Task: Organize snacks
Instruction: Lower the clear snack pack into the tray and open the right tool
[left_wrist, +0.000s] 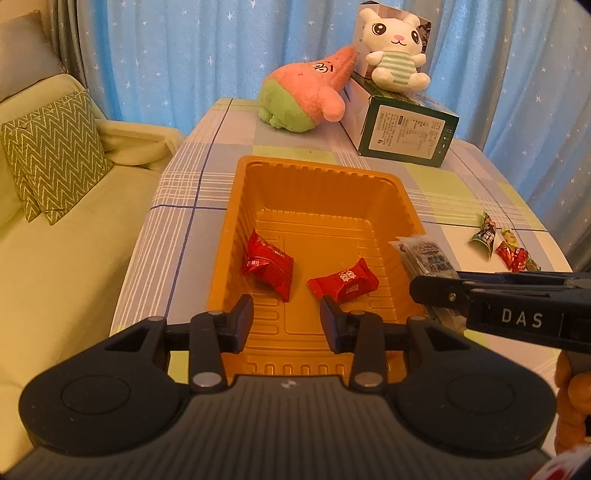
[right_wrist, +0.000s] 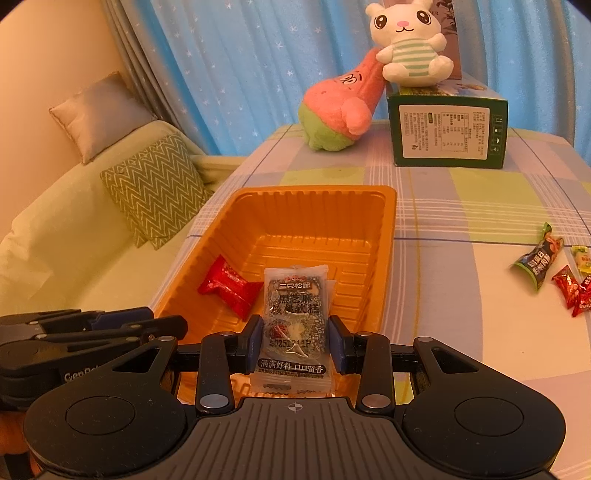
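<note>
While the left wrist view looks down into the orange tray (left_wrist: 314, 173), the left gripper (left_wrist: 287, 319) hangs over the tray's near end with its jaws parted and nothing between them. Two red snack packets lie on the tray floor just ahead: one (left_wrist: 267, 264) toward the left wall, one (left_wrist: 345, 282) close to the right fingertip. At the right edge, the right gripper (left_wrist: 424, 291) reaches in over the tray's right rim, carrying a grey sachet (left_wrist: 424, 256). Loose wrapped snacks (left_wrist: 502, 247) lie on the tablecloth (left_wrist: 207, 155), well apart from the tray.

From the right wrist view, the right gripper (right_wrist: 294, 341) is closed on the grey sachet (right_wrist: 294, 325). The sachet's long axis runs forward along the fingers, its far end over the tray (right_wrist: 314, 194) interior. One red packet (right_wrist: 229, 286) lies beneath and left of it. Release appears to be the pending step; the remaining snacks (right_wrist: 554, 273) lie nearer the right hand.
</note>
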